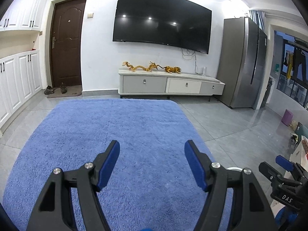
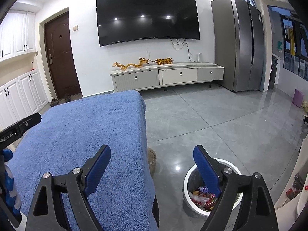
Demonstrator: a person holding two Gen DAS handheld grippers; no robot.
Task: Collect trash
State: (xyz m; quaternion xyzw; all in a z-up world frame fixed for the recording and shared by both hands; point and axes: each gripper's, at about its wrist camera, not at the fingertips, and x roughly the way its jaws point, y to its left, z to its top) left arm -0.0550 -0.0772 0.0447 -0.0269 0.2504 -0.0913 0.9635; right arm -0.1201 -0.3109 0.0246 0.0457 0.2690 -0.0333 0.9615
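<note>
My left gripper (image 1: 152, 146) stands open above a table covered in blue fluffy cloth (image 1: 115, 119), with nothing between its blue pads. My right gripper (image 2: 152, 150) is open wide and empty too. It hangs over the right edge of the table (image 2: 86, 119), with its right finger above a bin (image 2: 187, 175) on the floor. The bin has a white rim and a dark liner, and colourful wrappers (image 2: 202, 196) lie inside it. No loose trash shows on the cloth. One blue fingertip of the right gripper (image 1: 284, 162) shows at the right of the left wrist view.
Grey tiled floor (image 2: 221, 119) spreads to the right of the table. A brown slipper-like thing (image 2: 152, 159) lies at the table's foot. Farther off are a low TV cabinet (image 2: 167, 77), a steel fridge (image 2: 238, 44), a brown door (image 1: 65, 44), white cupboards (image 1: 17, 84) and a purple stool (image 2: 298, 97).
</note>
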